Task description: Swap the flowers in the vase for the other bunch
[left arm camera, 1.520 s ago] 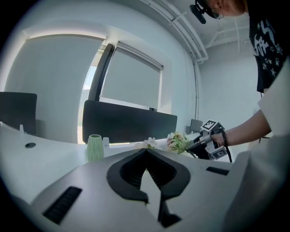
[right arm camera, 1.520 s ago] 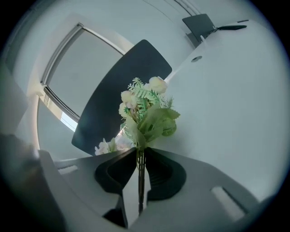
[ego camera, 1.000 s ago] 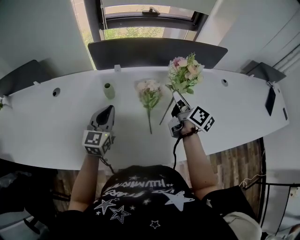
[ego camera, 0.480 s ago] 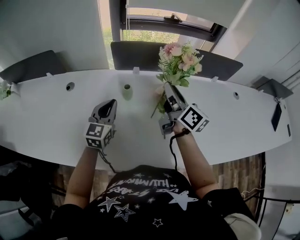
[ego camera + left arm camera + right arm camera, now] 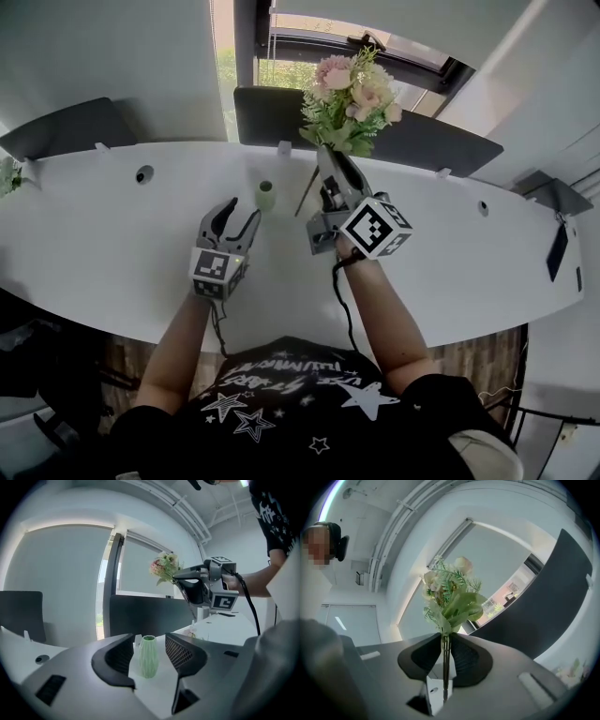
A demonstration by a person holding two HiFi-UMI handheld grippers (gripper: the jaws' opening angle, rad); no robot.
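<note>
Now the empty green vase (image 5: 266,195) stands upright on the white table (image 5: 94,234), just ahead of the left gripper (image 5: 242,208), whose opening jaws do not touch it. The right gripper (image 5: 330,161) has its jaws clamped on the stems of the flower bunch (image 5: 352,94), held above the table.

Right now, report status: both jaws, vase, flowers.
Jaws of left gripper opening, empty, lined up on vase. Jaws of right gripper shut on flower bunch stem, held high. That vase empty, upright, nothing blocking it.
</note>
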